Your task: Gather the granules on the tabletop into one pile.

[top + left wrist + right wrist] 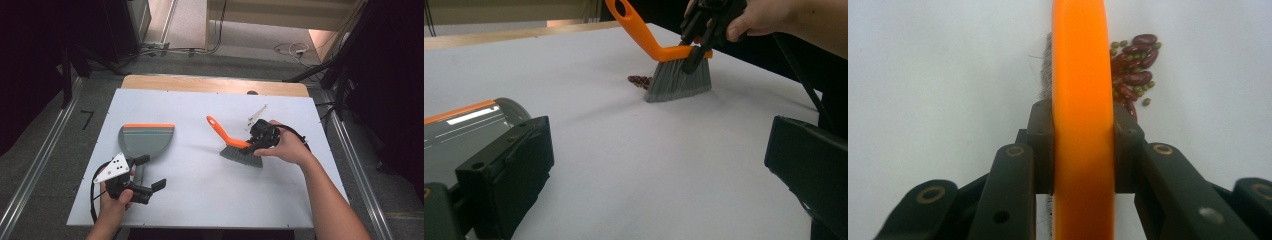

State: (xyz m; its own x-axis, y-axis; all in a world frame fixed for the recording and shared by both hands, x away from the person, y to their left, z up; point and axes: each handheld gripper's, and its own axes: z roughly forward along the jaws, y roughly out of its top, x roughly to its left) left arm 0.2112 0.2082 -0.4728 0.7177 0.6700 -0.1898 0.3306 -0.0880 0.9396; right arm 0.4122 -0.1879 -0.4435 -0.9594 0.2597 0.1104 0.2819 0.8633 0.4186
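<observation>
Right gripper (1083, 150) pinches brush (239, 148) at table (210, 200) three o'clock, beans (1134, 70) beside bristles. Left gripper (150, 172) spread wide, possibly touching dustpan (146, 140) handle at nine o'clock.

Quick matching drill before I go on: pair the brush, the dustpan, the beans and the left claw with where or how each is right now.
Things:
1. brush
2. dustpan
3. beans
4. left claw

States:
A. open, at the dustpan's handle
B. small pile on the white table beside the bristles
C. clamped in the right claw
D. flat on the table, orange edge away from the person

Pairs: 1-C, 2-D, 3-B, 4-A
</observation>
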